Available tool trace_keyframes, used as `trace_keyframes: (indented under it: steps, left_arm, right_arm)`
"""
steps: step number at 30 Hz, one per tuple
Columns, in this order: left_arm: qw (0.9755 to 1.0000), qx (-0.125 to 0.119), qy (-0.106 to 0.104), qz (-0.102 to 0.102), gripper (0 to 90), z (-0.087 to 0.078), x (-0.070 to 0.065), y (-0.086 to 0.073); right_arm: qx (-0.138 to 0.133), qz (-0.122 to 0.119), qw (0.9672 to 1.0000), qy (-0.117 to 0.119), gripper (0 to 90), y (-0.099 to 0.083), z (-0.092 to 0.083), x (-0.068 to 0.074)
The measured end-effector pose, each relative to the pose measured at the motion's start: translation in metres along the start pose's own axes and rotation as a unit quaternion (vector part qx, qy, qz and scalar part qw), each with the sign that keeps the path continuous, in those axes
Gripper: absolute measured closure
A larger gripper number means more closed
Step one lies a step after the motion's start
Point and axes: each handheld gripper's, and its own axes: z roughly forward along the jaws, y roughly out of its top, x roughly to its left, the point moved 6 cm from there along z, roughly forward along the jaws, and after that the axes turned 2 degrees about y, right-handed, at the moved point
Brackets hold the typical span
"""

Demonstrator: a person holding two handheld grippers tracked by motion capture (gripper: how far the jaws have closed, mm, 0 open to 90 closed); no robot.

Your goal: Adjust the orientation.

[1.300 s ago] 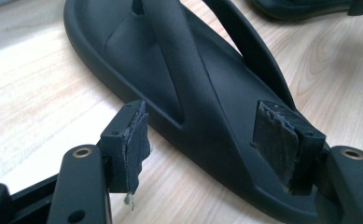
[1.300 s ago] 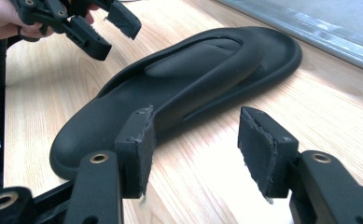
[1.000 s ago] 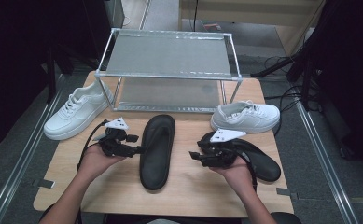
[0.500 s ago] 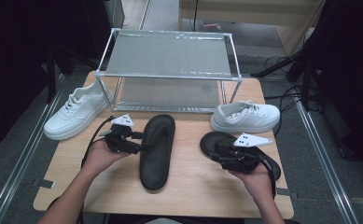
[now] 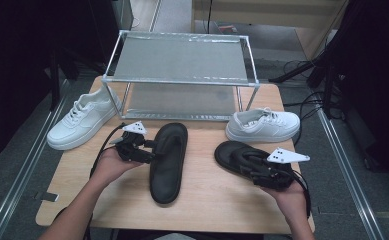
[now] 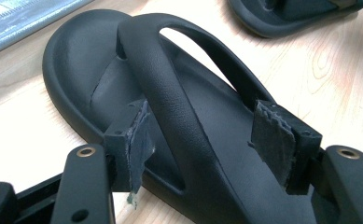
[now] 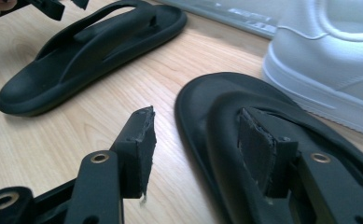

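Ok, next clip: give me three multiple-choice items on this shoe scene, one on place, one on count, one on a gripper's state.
1. Where does the right white sneaker stand?
A. On top of the metal rack
B. On the table, just beyond the right black sandal
C. Under the table

2. How many white sneakers are in the high view?
A. One
B. Two
C. Four

3. How do the jaws of the left hand-held gripper stand?
A. Open, set either side of a strap of the left black sandal
B. Shut, with nothing between them
C. Clamped on a sneaker lace

Answers:
1 B: it sits on the wood directly behind that sandal.
2 B: the other, the left white sneaker, lies at the table's left edge.
3 A: the left gripper view shows a gap between each pad and the strap.
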Motion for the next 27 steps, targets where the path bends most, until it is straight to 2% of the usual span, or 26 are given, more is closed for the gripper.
trace_keyframes:
  steps: [5,8,13,17,20,24,27]
  left_arm:
    - [1.0,-0.007,-0.004,-0.004,37.9,0.002,0.001,0.001]
    - [1.0,-0.002,-0.003,0.0,37.8,0.003,0.001,0.003]
    - [1.0,0.003,-0.007,0.003,37.9,0.005,0.001,0.003]
    - [1.0,0.003,-0.005,0.001,37.9,0.006,0.002,0.003]
    - [1.0,0.002,-0.004,0.001,37.9,0.006,0.002,0.003]
    - [1.0,0.002,-0.004,0.001,37.9,0.006,0.002,0.003]
    - [1.0,0.005,-0.004,0.003,37.8,0.006,0.002,0.002]
  right_arm:
    - [0.007,0.002,1.0,-0.003,49.3,-0.007,0.0,-0.011]
    - [0.011,0.001,0.9999,-0.001,49.2,-0.011,0.003,-0.014]
    - [0.024,-0.002,0.9996,0.013,50.9,-0.016,0.013,-0.017]
    - [0.026,0.01,0.9993,0.024,52.4,-0.016,0.023,-0.019]
    - [0.036,0.008,0.9989,0.028,56.0,-0.018,0.029,-0.02]
    - [0.039,0.019,0.9986,0.03,64.2,-0.02,0.029,-0.024]
    - [0.053,0.027,0.9977,0.031,68.3,-0.022,0.032,-0.026]
